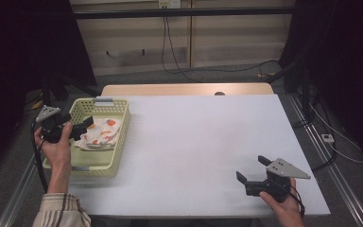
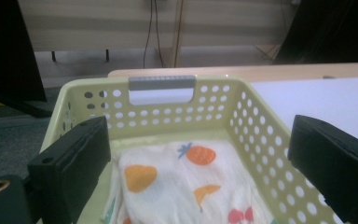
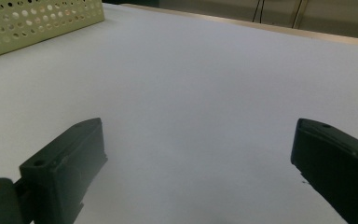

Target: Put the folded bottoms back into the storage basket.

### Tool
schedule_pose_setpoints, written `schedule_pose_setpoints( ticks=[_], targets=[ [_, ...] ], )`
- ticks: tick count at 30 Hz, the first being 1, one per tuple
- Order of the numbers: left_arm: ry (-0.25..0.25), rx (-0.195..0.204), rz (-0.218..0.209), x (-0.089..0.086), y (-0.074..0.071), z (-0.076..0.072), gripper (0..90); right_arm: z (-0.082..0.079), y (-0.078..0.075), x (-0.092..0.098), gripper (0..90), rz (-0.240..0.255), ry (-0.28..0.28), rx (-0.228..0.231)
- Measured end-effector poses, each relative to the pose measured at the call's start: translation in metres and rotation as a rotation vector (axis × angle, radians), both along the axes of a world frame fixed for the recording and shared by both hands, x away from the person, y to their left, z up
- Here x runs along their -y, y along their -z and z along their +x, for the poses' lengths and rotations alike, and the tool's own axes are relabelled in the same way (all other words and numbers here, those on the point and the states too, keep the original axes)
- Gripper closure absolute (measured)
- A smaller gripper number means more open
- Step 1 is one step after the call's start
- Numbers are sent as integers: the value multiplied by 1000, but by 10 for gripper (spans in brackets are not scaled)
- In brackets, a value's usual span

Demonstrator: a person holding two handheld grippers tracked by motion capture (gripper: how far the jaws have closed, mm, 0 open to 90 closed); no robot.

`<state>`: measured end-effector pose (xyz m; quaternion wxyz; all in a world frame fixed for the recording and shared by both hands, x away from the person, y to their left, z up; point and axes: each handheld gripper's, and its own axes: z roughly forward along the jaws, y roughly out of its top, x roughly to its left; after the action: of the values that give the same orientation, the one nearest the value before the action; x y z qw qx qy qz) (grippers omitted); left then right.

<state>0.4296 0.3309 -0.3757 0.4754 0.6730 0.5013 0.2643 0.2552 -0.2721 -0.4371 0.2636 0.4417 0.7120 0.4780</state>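
A pale yellow perforated basket [image 1: 118,142] stands at the table's left side. Inside it lies a folded white cloth [image 1: 100,134] printed with orange and red fruit. My left gripper [image 1: 84,126] hangs over the basket's left half, open, its jaws spread just above the cloth and holding nothing. In the left gripper view the cloth [image 2: 182,186] lies between the two jaws, with the basket's far wall [image 2: 214,100] and grey handle behind. My right gripper [image 1: 251,169] rests low over the bare table at the front right, open and empty.
The white table top [image 1: 198,142] stretches between the basket and the right gripper. In the right gripper view the basket's side [image 3: 37,23] shows at the far upper left. Cables and dark stands sit on the floor beyond the table.
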Motion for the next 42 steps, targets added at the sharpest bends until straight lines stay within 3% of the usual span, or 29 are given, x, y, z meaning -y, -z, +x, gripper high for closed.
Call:
schedule_pose_setpoints(
  ticks=[4, 10, 13, 16, 22, 25, 34, 37, 39, 42],
  targets=[
    [-1, 16, -16, 0, -3, -7, 62, 0, 0, 0, 28, -1, -1, -2],
    [16, -3, 10, -1, -5, -16, 62, 0, 0, 0, 28, -1, -1, 0],
    [45, 19, -23, -2, -4, -22, 63, 0, 0, 0, 28, -3, -2, -1],
    [36, 28, 12, -4, -5, -27, 63, 1, 0, 0, 28, -1, 2, -4],
    [35, 22, 24, -6, -5, -34, 63, 2, 0, 0, 28, -2, 3, -4],
    [25, 0, 35, -6, -6, -38, 71, 2, 1, 0, 28, -4, 2, -4],
    [60, 2, 45, -1, -6, -48, 72, 2, 0, -1, 28, -5, 2, -3],
    [92, -5, 4, 2, -5, -52, 72, 1, 0, -1, 28, -9, 3, -3],
    [84, 1, 43, 4, -5, -55, 72, 1, 0, -1, 30, -8, 4, -3],
    [91, 4, 43, 6, -6, -59, 72, 1, 0, -1, 30, -9, 0, -2]
  ],
)
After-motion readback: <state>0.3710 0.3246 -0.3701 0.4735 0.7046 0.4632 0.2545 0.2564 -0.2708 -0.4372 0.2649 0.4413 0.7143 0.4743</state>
